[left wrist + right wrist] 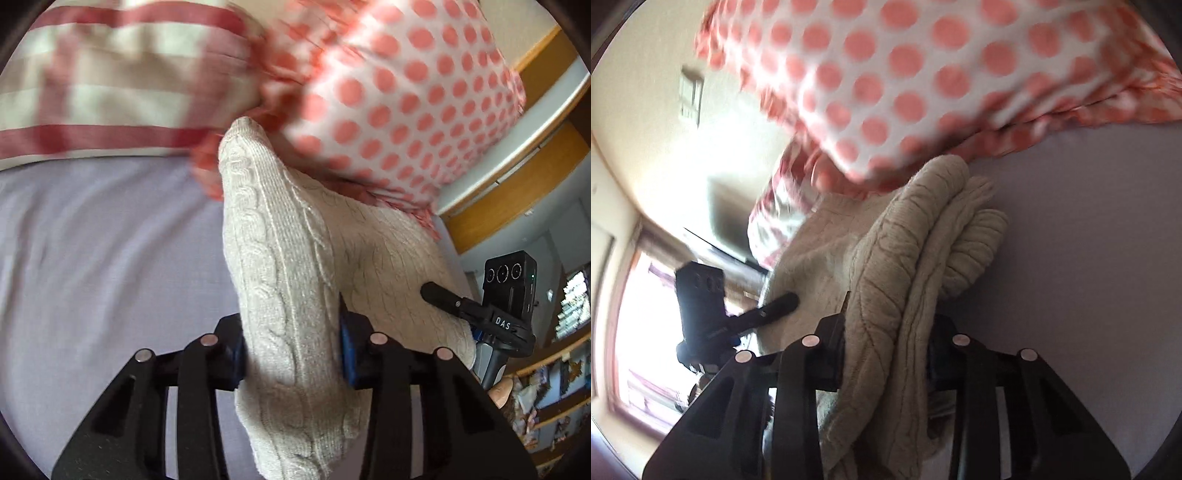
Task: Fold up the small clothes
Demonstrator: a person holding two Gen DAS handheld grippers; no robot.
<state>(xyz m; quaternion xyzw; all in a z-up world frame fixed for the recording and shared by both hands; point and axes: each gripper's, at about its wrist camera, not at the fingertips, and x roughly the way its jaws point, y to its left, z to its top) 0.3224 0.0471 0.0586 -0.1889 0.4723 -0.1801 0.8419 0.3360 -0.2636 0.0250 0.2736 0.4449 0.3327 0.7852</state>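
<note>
At lower centre the left hand-held gripper (291, 354) pinches a cream cable-knit sweater (295, 258); the right hand-held gripper (886, 354) clamps its bunched folds (923, 240), long axis running up-frame. "DAS" marks the other gripper's body (503, 323). Beyond lie a lilac bed sheet (92, 251), a polka-dot pillow (406, 92), a striped pillow (92, 74) and shelves (517, 192).
</note>
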